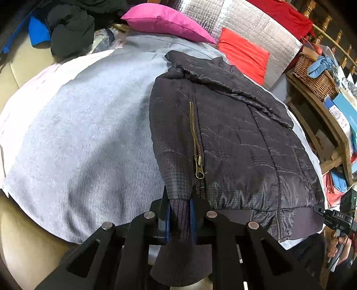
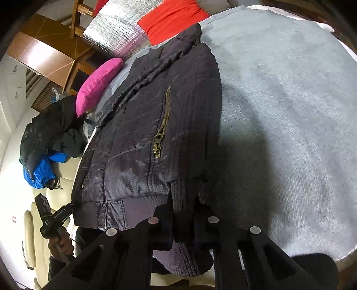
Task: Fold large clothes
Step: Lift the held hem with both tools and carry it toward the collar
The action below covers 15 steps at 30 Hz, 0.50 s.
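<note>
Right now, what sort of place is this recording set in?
Probably a cluttered living room at home: a cream sofa with piled clothes, cushions, a wicker basket on wooden shelving.

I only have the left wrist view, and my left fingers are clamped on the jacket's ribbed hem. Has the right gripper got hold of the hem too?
Observer: Yes, the right gripper has its fingers shut on the ribbed hem at the far corner of the jacket.
Operator: Anything beside that edge?
Observer: Only bare grey blanket shows there.
Operator: Is that side's pocket zipped?
Observer: Its brass zip looks closed, with the puller at the lower end.
</note>
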Each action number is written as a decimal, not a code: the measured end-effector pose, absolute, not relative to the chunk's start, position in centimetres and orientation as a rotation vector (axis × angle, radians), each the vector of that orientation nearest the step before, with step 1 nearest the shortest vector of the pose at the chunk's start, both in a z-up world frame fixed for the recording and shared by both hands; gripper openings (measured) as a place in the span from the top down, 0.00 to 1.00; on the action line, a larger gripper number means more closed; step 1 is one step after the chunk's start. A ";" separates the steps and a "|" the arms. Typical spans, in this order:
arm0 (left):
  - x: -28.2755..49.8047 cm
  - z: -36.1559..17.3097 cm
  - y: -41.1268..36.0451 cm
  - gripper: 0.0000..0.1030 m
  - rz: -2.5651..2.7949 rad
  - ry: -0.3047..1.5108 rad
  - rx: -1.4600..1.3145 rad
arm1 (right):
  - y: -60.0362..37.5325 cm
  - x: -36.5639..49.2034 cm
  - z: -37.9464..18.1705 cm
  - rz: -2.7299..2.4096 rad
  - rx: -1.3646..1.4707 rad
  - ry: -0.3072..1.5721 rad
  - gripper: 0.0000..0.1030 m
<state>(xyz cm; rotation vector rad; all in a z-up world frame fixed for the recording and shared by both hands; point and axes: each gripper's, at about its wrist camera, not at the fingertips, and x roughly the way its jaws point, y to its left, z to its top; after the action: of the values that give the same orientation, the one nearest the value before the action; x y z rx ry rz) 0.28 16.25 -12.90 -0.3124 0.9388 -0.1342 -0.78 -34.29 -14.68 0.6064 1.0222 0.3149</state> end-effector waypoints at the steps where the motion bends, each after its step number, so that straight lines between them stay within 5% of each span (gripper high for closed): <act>1: 0.4 -13.1 16.3 0.84 -0.127 0.940 -0.314 | -34.4 -0.7 -14.7 0.313 0.609 1.023 0.87; 5: 1.4 -13.3 16.3 0.77 -0.101 0.949 -0.343 | -34.0 -0.1 -14.4 0.289 0.574 1.008 0.79; 8: 1.4 -13.2 16.0 0.72 -0.082 0.943 -0.320 | -33.5 -0.4 -13.5 0.252 0.504 0.990 0.50; 9: 1.6 -13.2 15.8 0.72 -0.072 0.947 -0.300 | -33.6 -0.6 -13.4 0.242 0.499 0.982 0.33; 13: 1.9 -13.8 15.1 0.67 -0.039 0.957 -0.263 | -33.6 0.3 -14.2 0.234 0.511 0.990 0.32; 15: 1.9 -14.0 14.9 0.66 -0.032 0.960 -0.254 | -33.0 0.8 -15.0 0.260 0.538 1.015 0.39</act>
<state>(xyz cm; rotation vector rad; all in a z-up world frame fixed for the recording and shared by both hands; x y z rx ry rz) 1.93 14.91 -14.01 -0.2542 0.9601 -0.0323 0.84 -32.97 -14.98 0.5378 1.0151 0.2601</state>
